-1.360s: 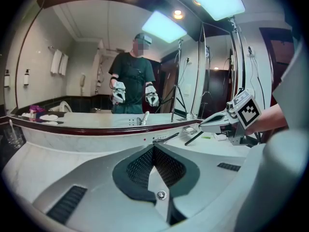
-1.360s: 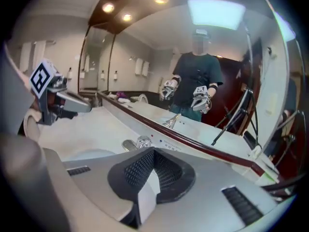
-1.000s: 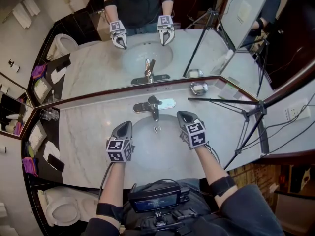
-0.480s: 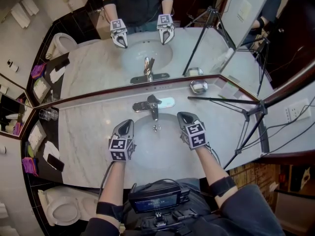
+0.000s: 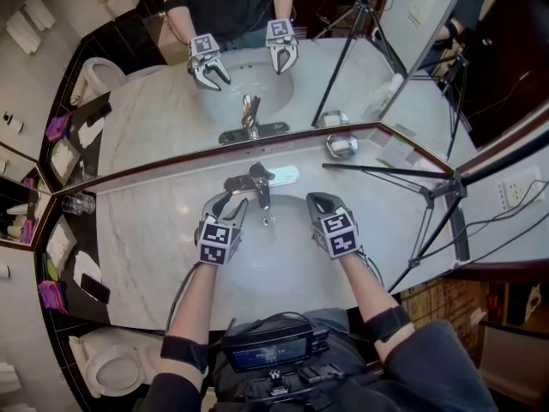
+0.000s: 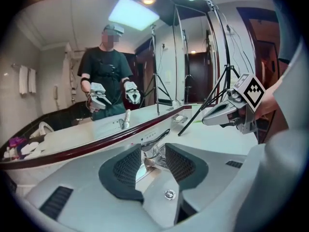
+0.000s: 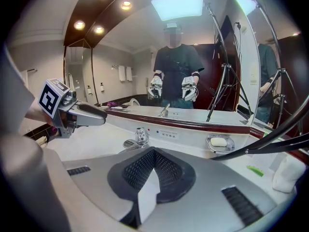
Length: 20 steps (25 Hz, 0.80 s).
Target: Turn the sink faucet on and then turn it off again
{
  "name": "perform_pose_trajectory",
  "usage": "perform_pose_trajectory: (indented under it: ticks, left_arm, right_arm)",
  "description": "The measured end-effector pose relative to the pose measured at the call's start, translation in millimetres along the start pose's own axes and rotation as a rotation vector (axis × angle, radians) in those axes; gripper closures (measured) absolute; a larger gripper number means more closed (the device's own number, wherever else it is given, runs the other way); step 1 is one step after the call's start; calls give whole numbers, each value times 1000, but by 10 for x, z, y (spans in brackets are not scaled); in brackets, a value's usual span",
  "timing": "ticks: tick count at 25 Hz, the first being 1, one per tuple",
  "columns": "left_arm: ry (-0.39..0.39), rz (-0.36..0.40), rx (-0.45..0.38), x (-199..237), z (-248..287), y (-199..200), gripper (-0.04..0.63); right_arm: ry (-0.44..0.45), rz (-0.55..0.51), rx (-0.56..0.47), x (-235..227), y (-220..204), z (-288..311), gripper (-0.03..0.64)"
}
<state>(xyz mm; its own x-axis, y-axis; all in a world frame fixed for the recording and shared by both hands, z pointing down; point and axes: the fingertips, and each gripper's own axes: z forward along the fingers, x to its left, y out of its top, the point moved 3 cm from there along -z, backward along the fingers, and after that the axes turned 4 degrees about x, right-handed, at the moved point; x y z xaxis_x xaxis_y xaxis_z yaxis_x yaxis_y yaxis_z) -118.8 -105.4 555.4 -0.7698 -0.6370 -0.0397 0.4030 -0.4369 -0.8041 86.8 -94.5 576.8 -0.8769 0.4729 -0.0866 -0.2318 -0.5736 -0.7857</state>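
A chrome faucet with a lever handle stands at the back of the white sink basin, and I see no water running. My left gripper is over the basin's back left, close to the faucet's left side. Its jaws have just been opening and stand apart. In the left gripper view the faucet shows through the gap just beyond the fingertips of that gripper, and nothing is pressed between the pads. My right gripper hovers over the basin's right side, shut and empty, with the faucet ahead to its left.
A mirror runs along the back of the marble counter. A soap dish sits behind the basin to the right, and a black tripod leans across the right end. A glass is far left, a toilet lower left.
My left gripper has moved forward and right toward the faucet, rolled a little, and its jaws have gone from shut to open. The right gripper has stayed in place, shut.
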Motion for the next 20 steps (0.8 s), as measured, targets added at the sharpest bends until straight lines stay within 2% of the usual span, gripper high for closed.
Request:
perform_pose_trajectory:
  ticks: [5, 14, 20]
  left_arm:
    - [-54, 159, 60, -169, 368, 19, 365]
    - [-18, 525, 146, -279, 919, 42, 365]
    - [-32, 674, 173, -378, 1166, 55, 373]
  right_arm:
    - [-10, 9, 9, -71, -48, 1, 598]
    - [-27, 34, 21, -227, -156, 7, 598]
    - [-36, 50, 30, -298, -236, 37, 598]
